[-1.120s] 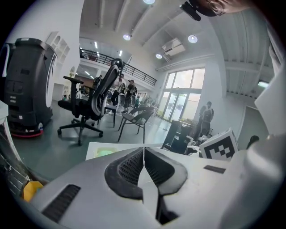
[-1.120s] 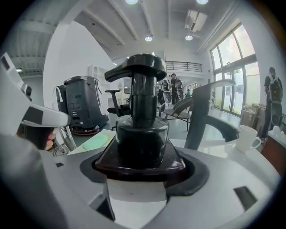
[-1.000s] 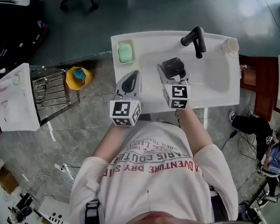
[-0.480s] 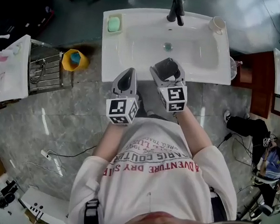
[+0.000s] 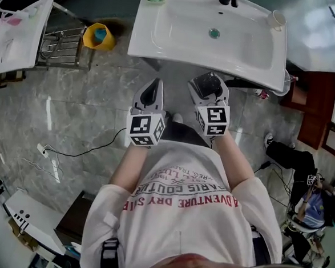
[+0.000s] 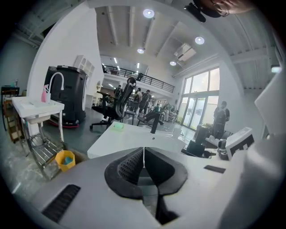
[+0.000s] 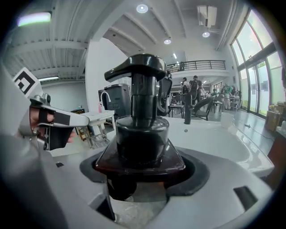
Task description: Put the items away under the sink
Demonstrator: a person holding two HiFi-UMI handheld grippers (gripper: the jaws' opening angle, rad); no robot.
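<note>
We see our right gripper clamped on a dark pump bottle, a white sink at three o'clock.

Glossy white ceramic-looking sink and polished grey stone-patterned floor; smooth, shiny dark plastic pump bottle; ribbed matt black rubbery pads.

Bare floor lies open left — sink stands ahead
</note>
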